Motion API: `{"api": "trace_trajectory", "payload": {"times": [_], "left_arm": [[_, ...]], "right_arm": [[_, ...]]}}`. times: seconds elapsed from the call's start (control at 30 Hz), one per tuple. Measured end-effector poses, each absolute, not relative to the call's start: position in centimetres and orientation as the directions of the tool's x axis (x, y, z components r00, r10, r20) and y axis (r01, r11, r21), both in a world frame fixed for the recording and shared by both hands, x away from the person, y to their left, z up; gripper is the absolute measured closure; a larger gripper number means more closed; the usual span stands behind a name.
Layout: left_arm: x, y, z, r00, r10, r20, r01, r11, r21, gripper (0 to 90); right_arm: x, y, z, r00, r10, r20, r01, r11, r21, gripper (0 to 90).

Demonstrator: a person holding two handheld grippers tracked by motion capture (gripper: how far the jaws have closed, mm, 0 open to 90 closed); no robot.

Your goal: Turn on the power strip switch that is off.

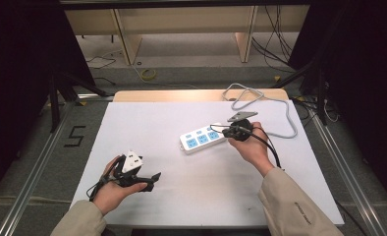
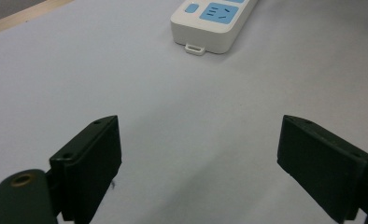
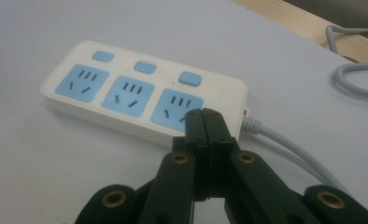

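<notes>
While left fingers (image 2: 198, 163) gape empty, right fingers (image 3: 205, 128) shut over power strip (image 3: 140, 93).

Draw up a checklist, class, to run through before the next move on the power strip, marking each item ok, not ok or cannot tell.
1. Power strip lies flat on the table: ok.
2. Three sockets free of plugs: ok.
3. Right tongs shut at the strip's cord end: ok.
4. Left tongs open, nothing between them: ok.
5. Grey cord clear of both hands: ok.
6. Switches on or off: cannot tell.
</notes>
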State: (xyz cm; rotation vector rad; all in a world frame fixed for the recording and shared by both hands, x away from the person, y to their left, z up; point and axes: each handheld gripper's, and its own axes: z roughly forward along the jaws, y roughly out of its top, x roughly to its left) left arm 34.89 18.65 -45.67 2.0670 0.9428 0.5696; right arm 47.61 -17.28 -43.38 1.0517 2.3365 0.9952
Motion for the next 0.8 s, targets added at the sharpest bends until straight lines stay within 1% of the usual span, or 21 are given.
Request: {"api": "trace_trajectory", "payload": {"times": [0.8], "left_arm": [[34.9, 18.63, -45.66, 0.627, 0.775, 0.076, 0.428, -0.424, 0.799, 13.5]], "right_arm": [[48.45, -16.33, -43.19, -0.641, 0.766, -0.054, 0.491, 0.463, 0.738, 90.0]]}}
